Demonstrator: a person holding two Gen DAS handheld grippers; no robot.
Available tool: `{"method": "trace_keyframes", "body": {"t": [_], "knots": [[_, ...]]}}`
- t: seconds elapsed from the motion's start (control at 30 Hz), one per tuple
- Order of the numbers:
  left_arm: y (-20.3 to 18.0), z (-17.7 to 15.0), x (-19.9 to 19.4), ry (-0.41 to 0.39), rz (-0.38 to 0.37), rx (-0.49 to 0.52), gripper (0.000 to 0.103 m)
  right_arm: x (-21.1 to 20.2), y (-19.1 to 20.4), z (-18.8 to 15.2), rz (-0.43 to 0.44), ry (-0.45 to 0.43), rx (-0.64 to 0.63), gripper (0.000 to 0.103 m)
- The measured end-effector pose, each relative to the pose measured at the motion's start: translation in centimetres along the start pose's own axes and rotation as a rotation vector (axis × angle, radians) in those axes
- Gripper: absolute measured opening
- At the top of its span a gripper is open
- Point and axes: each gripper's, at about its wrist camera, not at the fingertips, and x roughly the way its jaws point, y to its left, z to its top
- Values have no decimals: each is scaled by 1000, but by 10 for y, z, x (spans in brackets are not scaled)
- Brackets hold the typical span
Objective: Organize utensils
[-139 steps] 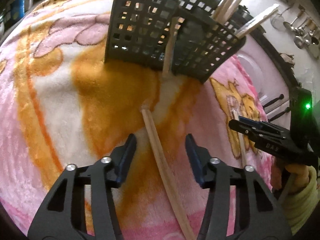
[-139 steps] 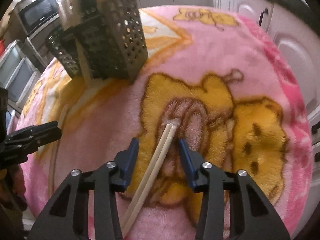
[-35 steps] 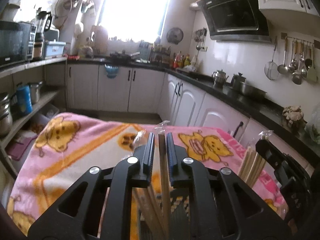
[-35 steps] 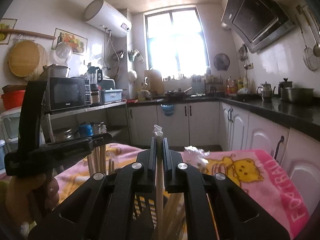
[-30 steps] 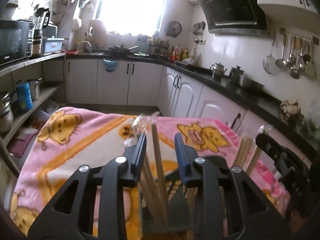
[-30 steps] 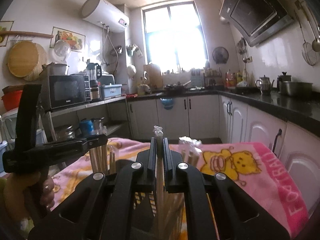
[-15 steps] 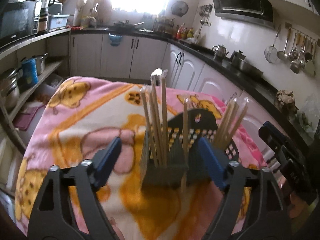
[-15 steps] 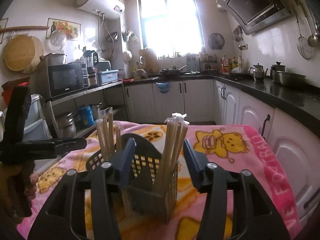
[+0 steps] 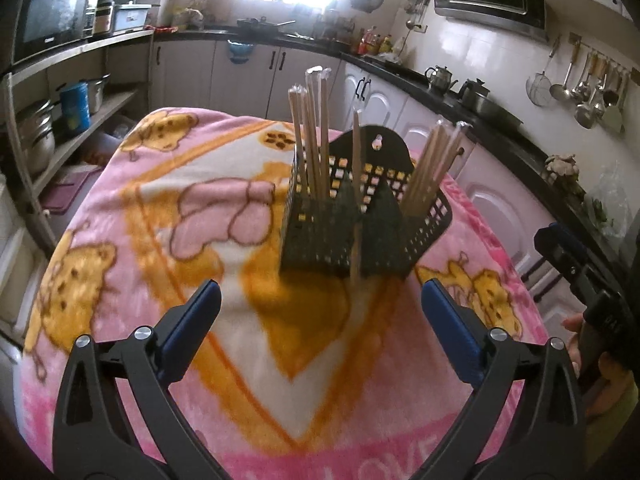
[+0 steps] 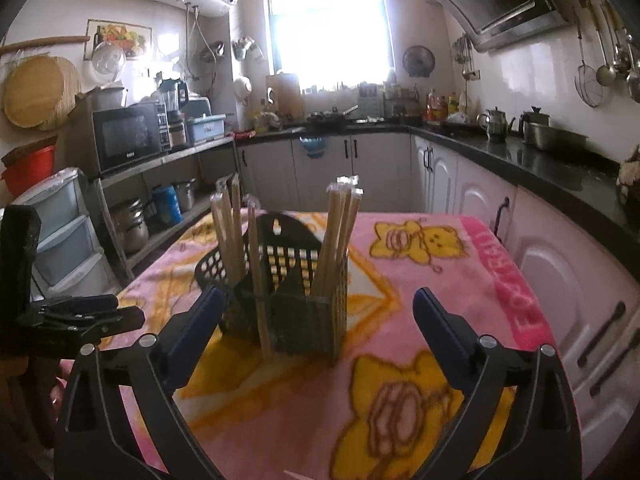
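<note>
1. Left tongs [image 9: 320, 308] spread wide and empty, blue-padded fingers [image 9: 192, 322] well apart, hovering above the pink and orange blanket [image 9: 120, 240] covering the counter.
2. Right tongs [image 10: 318, 316] likewise spread wide, holding nothing, aimed at the same holder from the other side.
3. Black perforated utensil holder [image 9: 360, 220] upright on the blanket, ahead of both tongs and touched by neither; divided into compartments.
4. Wrapped chopsticks [image 9: 312, 132] standing upright in the holder's left compartment in the left wrist view, clear wrapper tips at the top.
5. A second bundle of chopsticks [image 9: 434, 168] leaning outward in the right compartment.
6. A single chopstick [image 9: 356, 200] standing near the holder's middle; inside or just against the front wall, hard to tell.
7. In the right wrist view, the right tongs' fingers [image 10: 438, 330] framing the holder, one bundle on each side of it.
8. Right tongs visible at the right edge of the left wrist view, well apart from the holder.
</note>
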Motion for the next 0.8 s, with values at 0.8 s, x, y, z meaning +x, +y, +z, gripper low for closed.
{"method": "trace_keyframes", "body": {"t": [0.8], "knots": [[-14, -96, -14, 25, 116, 21, 92, -15, 8, -100, -33, 252, 17, 97]]}}
